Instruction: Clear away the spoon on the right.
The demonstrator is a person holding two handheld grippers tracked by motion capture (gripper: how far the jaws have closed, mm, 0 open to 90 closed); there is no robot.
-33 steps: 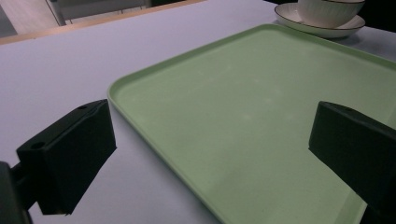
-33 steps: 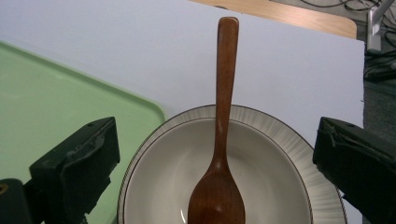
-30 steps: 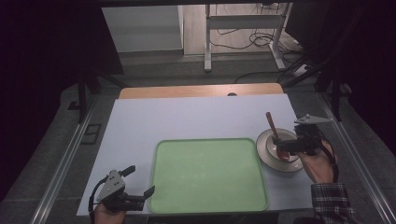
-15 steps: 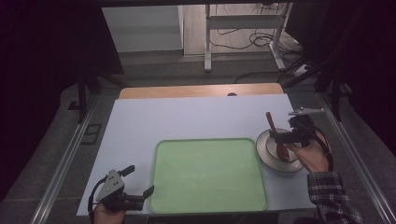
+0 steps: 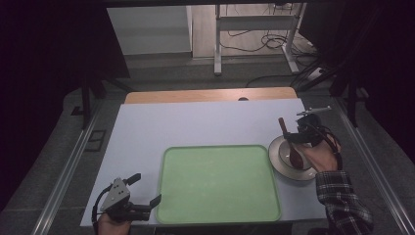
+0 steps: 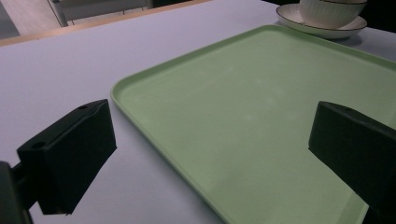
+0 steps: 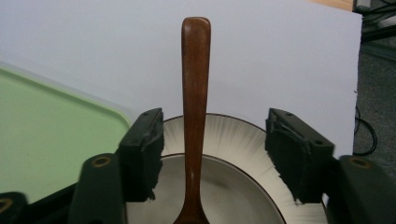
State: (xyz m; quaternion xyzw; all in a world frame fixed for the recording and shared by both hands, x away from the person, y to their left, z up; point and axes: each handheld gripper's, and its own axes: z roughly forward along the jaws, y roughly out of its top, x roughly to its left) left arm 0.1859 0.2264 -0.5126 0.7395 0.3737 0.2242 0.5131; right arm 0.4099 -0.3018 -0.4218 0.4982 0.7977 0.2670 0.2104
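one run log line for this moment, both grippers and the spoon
right gripper: jaws just been closing, astride wooden spoon handle, pads not touching | spoon: in bowl on plate | left gripper: open at green tray edge

A pale green tray (image 5: 219,185) lies on the white table (image 5: 195,122), and just right of the tray a dark brown wooden spoon (image 7: 194,93) rests in a white, dark-rimmed bowl (image 7: 233,196) on a white plate (image 6: 299,25).
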